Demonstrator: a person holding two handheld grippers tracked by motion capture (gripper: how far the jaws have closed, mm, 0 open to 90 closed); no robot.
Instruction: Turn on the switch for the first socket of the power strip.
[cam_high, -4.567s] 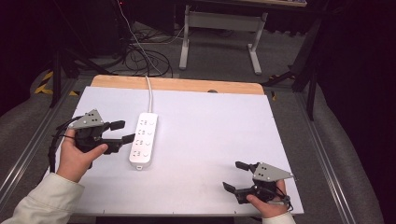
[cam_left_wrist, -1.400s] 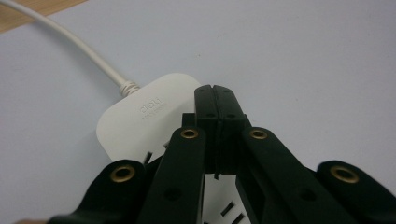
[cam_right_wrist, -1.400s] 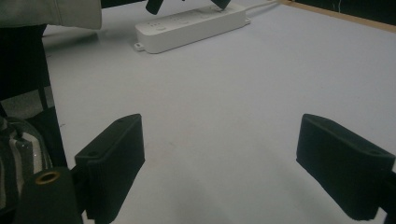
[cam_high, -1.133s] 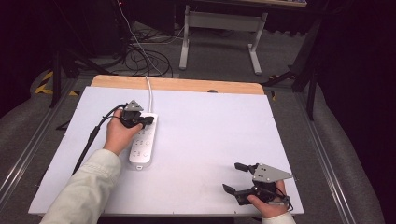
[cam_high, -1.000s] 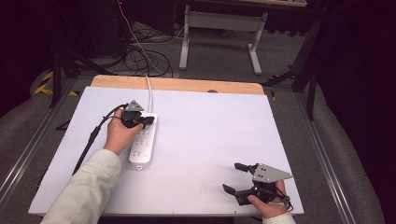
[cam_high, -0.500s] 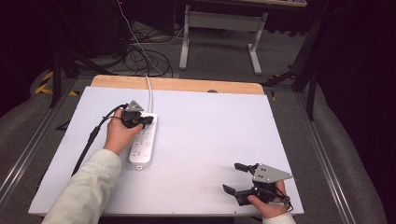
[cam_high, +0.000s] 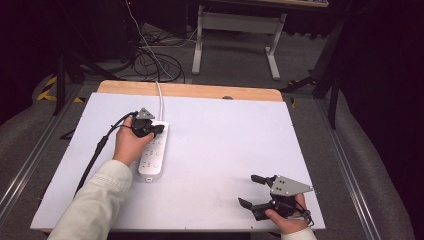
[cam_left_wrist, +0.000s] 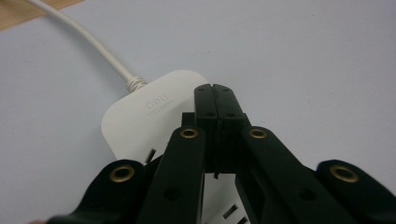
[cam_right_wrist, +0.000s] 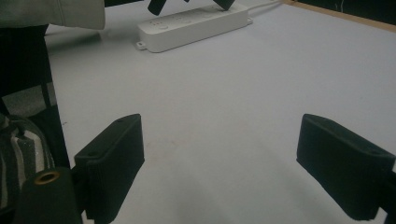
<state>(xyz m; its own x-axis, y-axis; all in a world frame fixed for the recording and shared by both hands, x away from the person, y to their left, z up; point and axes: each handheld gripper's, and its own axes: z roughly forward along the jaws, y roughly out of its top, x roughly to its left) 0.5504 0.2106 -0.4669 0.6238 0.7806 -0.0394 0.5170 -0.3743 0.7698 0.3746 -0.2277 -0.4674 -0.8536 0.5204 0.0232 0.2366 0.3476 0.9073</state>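
White table (cam_high: 225, 150), closed left claw (cam_left_wrist: 215, 95) over pwr strip (cam_left_wrist: 149, 116)

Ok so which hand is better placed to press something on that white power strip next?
Probably the left. The left gripper sits shut right over the power strip at its cord end, while the right gripper rests open near the table's front edge, well away.

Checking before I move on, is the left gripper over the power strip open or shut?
Shut. The left gripper has its two black jaws pressed flat together, nothing between them, above the cable end of the white power strip.
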